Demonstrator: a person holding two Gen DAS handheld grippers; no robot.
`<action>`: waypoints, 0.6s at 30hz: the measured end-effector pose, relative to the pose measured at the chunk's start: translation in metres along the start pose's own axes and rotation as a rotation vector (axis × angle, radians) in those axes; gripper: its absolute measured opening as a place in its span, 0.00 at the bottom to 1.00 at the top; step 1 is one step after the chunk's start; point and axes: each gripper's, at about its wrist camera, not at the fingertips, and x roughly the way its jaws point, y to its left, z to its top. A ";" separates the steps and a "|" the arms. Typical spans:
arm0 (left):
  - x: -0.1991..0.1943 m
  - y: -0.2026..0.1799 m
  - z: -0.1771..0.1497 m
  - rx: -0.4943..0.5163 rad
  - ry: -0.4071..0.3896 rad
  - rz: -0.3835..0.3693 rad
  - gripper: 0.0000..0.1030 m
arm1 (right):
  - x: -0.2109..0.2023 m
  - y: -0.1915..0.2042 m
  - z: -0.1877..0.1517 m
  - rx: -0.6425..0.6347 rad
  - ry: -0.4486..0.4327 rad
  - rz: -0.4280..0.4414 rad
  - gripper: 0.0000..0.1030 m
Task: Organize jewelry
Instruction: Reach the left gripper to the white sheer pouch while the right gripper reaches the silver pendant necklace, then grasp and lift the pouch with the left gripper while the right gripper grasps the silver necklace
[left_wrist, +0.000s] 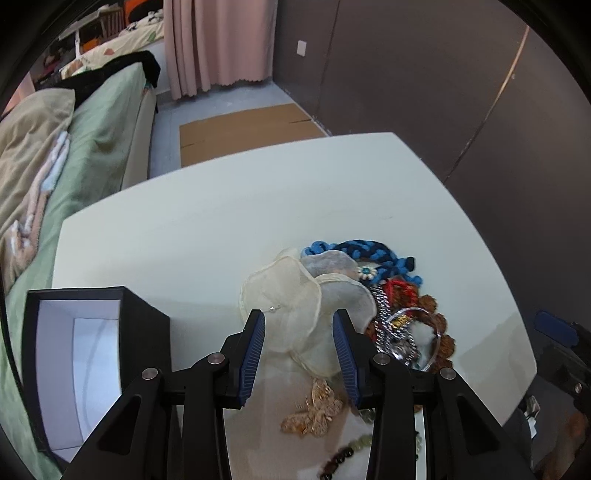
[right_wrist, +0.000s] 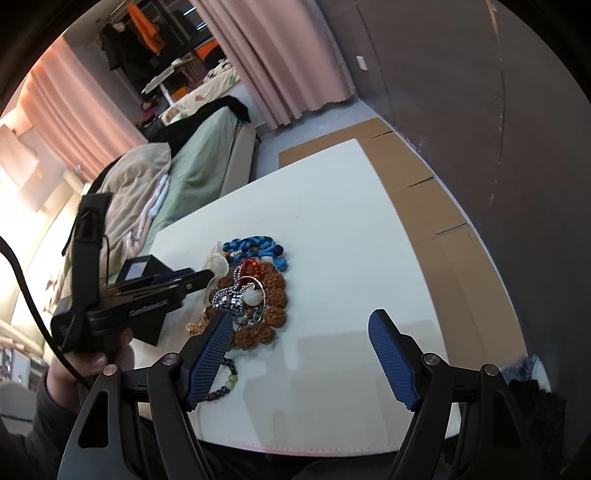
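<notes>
At lower left of the left wrist view the open black box (left_wrist: 92, 354) waits beside the left gripper (left_wrist: 299, 332), fingers apart around the cream organza flower (left_wrist: 291, 306) topping the jewelry pile (left_wrist: 399, 317) at centre on the table (left_wrist: 221, 206), probably to box it, while the right gripper (right_wrist: 301, 325) hovers spread and empty.

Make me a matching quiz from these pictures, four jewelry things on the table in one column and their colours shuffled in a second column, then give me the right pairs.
Things:
1. braided cord
2. sheer fabric flower
3. butterfly ornament
4. chunky chain

Colours:
A. gold
B. silver
C. blue
D. cream

Pairs: 1-C, 2-D, 3-A, 4-B

The left gripper is open around the flower; the right gripper is open over the table, beside the pile.
</notes>
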 end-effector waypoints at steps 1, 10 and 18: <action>0.003 0.001 0.000 -0.003 0.006 0.001 0.34 | 0.001 0.001 0.001 -0.009 0.006 0.001 0.74; -0.019 0.009 -0.008 -0.036 -0.032 -0.059 0.00 | 0.024 0.022 0.011 -0.139 0.095 0.034 0.51; -0.061 0.026 -0.013 -0.102 -0.096 -0.083 0.00 | 0.047 0.056 0.016 -0.305 0.193 0.077 0.30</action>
